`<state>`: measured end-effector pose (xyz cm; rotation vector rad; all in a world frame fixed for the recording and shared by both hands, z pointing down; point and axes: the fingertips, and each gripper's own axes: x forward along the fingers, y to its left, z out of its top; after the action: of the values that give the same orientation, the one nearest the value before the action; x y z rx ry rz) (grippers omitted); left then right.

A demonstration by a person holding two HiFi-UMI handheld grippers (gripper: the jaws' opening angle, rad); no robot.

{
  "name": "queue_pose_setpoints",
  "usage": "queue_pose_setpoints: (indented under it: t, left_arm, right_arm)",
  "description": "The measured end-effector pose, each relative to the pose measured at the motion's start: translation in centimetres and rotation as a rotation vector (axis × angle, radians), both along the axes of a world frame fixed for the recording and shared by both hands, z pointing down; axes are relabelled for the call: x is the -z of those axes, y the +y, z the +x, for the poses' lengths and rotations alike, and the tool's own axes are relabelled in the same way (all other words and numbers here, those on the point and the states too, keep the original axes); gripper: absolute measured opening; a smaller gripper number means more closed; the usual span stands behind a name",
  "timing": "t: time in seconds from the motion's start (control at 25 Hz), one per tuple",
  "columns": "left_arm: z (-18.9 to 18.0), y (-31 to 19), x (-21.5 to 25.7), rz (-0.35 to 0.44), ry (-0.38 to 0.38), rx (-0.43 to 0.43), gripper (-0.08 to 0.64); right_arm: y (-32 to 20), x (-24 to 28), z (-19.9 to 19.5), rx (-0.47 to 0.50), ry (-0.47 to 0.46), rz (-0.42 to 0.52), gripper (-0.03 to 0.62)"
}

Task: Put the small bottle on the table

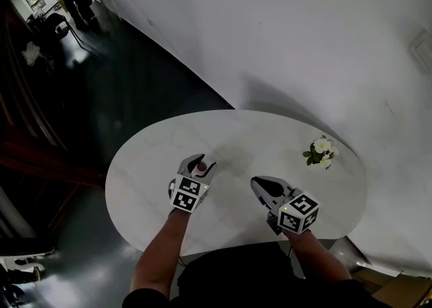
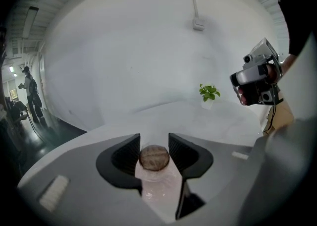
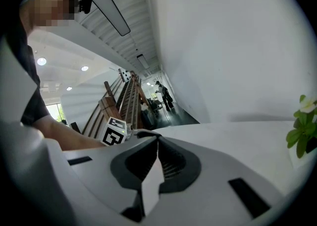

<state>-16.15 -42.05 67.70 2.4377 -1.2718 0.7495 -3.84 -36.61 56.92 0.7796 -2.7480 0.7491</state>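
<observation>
Now the small bottle [image 2: 155,159], with a clear pinkish body under a round brown cap, sits on the white counter [image 1: 155,158] toward its near left. It is between the jaws of the left tongs [image 1: 202,163], which are spread and released around it. The right tongs [image 1: 261,182], just to the right, are clenched on nothing.

Head view: table [image 1: 270,138] & wall [image 1: 283,30] bright white, floor [image 1: 135,84] at 10 o'clock v. dark. Gripper views: fisheye bend, black corners; ceiling lamps [image 3: 41,61] glare at 10 o'clock in right gripper view.
</observation>
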Motion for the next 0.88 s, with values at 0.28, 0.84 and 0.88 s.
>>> queue_pose_setpoints:
  t: [0.28, 0.84, 0.88]
  left_arm:
    - [-1.2, 1.9, 2.3, 0.040, 0.038, 0.032, 0.175]
    - [-4.5, 9.9, 8.1, 0.054, 0.141, 0.044, 0.130]
    - [-4.6, 10.7, 8.4, 0.054, 0.146, 0.039, 0.121]
  right_arm:
    - [1.6, 0.8, -0.2, -0.005, -0.006, 0.029, 0.012]
    - [7.9, 4.3, -2.4, -0.018, -0.011, 0.068, 0.011]
    - [8.4, 4.6, -2.3, -0.020, -0.010, 0.066, 0.012]
